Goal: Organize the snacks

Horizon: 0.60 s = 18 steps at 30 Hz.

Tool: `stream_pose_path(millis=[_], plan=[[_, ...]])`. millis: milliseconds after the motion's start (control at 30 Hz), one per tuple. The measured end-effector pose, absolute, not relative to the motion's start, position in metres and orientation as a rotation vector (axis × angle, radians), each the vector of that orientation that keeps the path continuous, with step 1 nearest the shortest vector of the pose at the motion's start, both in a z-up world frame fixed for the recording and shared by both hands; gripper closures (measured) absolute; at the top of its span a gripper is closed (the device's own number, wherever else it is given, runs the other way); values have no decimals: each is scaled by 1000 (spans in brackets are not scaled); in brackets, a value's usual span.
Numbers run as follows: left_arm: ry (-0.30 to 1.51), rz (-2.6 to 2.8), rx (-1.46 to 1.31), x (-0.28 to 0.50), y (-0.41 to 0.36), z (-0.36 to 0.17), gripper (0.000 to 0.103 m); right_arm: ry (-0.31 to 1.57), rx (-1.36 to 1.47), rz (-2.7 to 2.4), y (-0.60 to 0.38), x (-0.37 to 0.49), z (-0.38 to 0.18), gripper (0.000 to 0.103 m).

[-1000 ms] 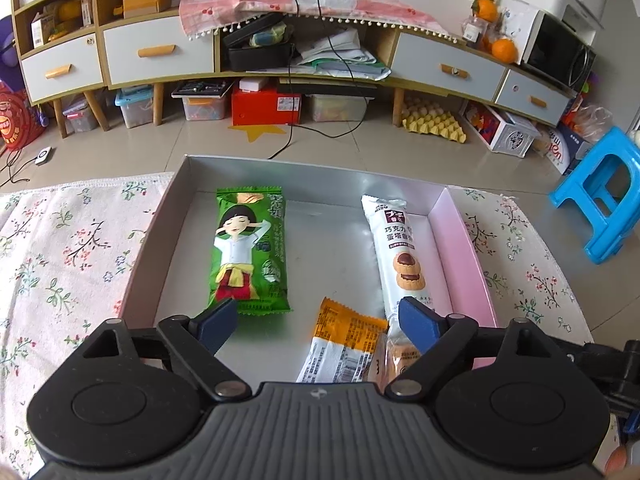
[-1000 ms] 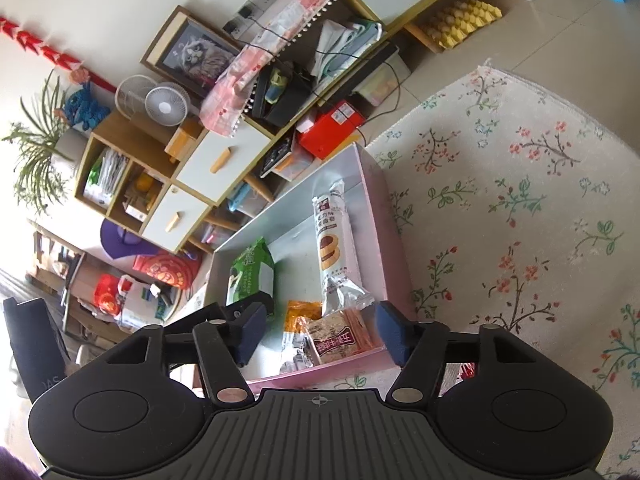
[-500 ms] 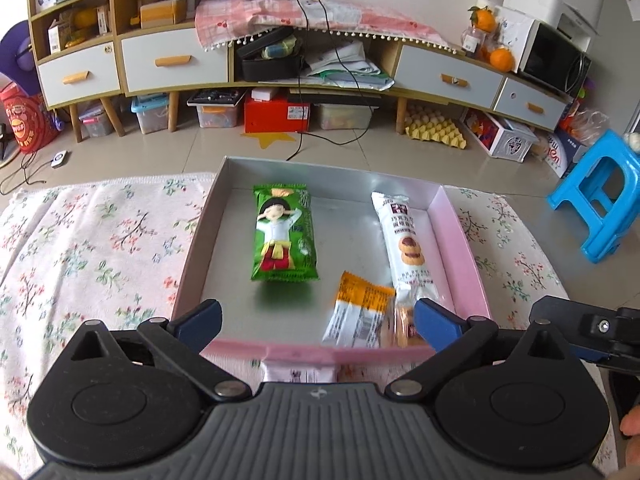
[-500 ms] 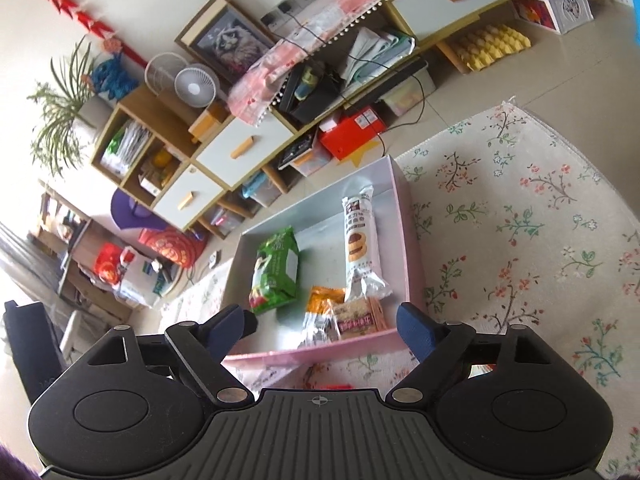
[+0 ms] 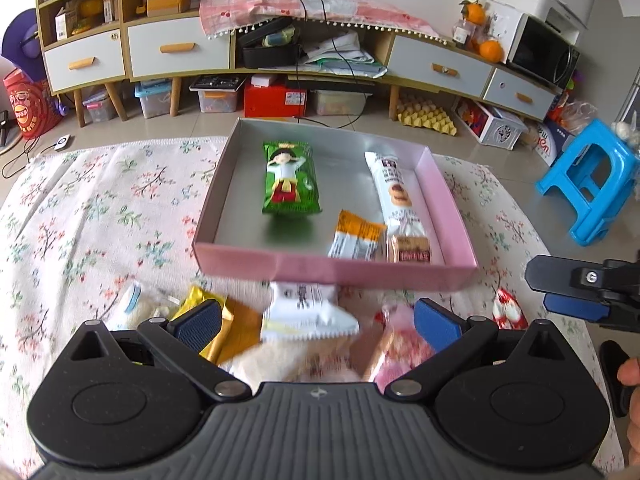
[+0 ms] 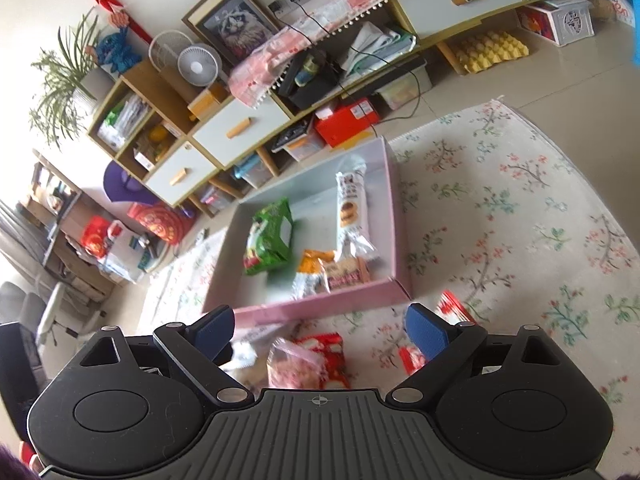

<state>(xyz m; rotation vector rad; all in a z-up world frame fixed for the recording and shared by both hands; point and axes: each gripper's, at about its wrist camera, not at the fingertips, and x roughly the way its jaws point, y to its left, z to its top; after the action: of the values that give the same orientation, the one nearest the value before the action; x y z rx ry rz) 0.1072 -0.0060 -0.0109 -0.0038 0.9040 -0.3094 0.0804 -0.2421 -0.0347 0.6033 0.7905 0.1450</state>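
Below the box, the white packet (light, crinkly) suits a mid-body pinch; left gripper gapes empty, right gripper is opening, empty.

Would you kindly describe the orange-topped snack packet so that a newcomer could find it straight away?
Start at the pink box on the floral cloth. Four snacks lie inside; look along its near wall, right of the green packet and left of the small brown biscuit pack. The orange-topped packet is the only one with an orange upper half over a white lower half.
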Motion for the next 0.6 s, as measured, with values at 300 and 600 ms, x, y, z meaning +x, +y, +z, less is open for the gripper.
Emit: stream_pose_path(millis=[300,600], plan=[[899,-311,-32,76,-3,-20,1,805,553,109,-250,63,-45,9],[900,-322,-25,51,-10,-35,1,803,430,65,-256,42,-59,9]])
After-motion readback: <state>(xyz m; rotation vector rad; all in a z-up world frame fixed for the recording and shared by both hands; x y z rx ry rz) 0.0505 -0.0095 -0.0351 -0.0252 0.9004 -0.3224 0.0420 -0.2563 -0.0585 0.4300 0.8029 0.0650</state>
